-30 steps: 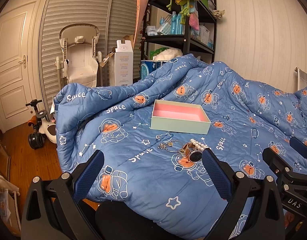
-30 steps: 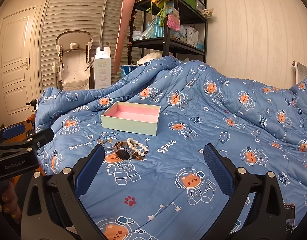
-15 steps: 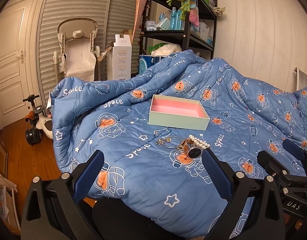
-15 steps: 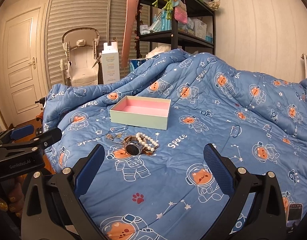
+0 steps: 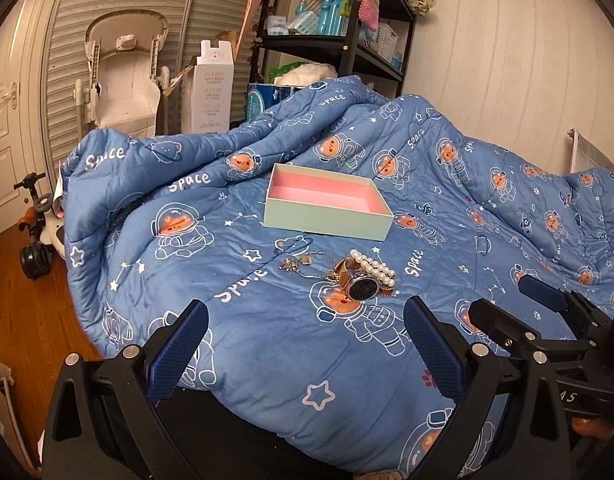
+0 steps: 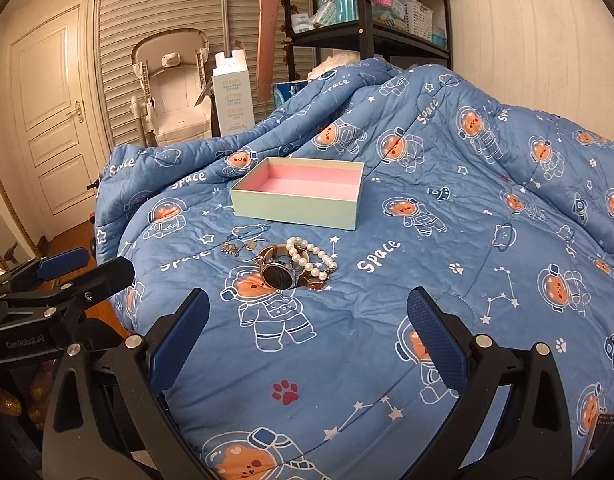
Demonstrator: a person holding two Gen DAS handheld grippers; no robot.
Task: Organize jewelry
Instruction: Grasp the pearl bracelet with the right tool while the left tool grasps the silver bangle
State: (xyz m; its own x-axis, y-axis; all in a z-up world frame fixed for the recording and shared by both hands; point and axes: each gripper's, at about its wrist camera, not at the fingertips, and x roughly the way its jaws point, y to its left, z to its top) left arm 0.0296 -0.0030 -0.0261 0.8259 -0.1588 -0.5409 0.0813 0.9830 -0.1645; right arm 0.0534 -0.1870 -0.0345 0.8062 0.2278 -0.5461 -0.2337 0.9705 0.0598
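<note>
A pale green box with a pink inside (image 5: 327,208) (image 6: 299,196) sits open on the blue quilt. In front of it lies a small heap of jewelry: a rose-gold watch (image 5: 361,287) (image 6: 278,274), a white pearl bracelet (image 5: 373,266) (image 6: 311,256) and thin chains with small charms (image 5: 303,262) (image 6: 243,247). My left gripper (image 5: 305,344) is open and empty, short of the heap. My right gripper (image 6: 307,336) is open and empty, just short of the watch. Each gripper shows in the other's view, the right one (image 5: 547,312) and the left one (image 6: 67,276).
The blue space-print quilt (image 5: 267,320) covers the bed and drops off at its left edge to a wooden floor (image 5: 11,320). A black shelf unit (image 5: 347,44), a white box (image 5: 211,88), a baby chair (image 5: 123,76) and a toy trike (image 5: 39,224) stand beyond.
Both grippers have moved forward and closer to the bed, so the box and the jewelry heap look nearer. Both stay open. Nothing on the quilt has moved.
</note>
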